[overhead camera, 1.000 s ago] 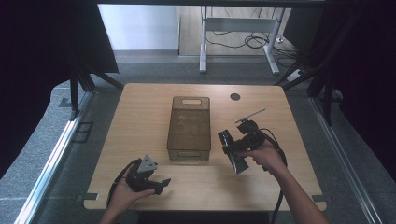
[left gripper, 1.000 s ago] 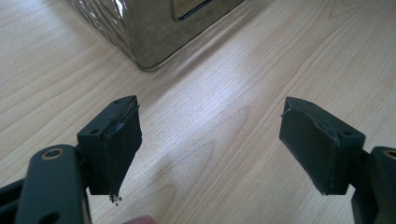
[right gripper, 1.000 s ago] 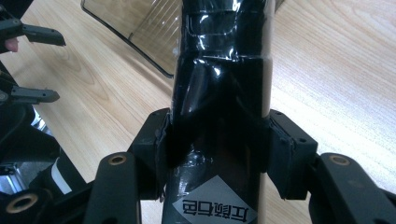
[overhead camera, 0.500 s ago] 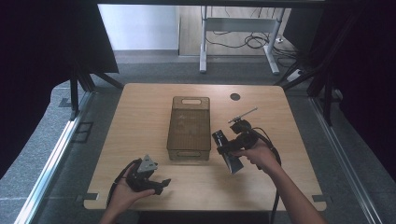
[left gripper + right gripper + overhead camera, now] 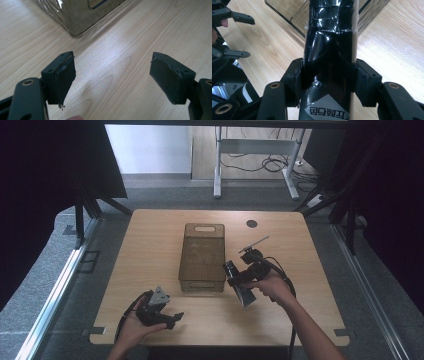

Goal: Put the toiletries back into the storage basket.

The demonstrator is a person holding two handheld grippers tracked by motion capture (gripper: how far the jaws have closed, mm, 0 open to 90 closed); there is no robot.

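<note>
High view, bin beside packet, table

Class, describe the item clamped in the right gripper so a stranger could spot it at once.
Start at the wooden table and find the clear smoky bin in its middle. Just right of the bin's near end, the right gripper clamps a black plastic-wrapped package. It alone is glossy black, with a grey printed label.

The right gripper clamps a black shiny packet with a grey label near its lower end. Beyond it stands a clear bin on the wooden table. The other gripper shows at upper left.
</note>
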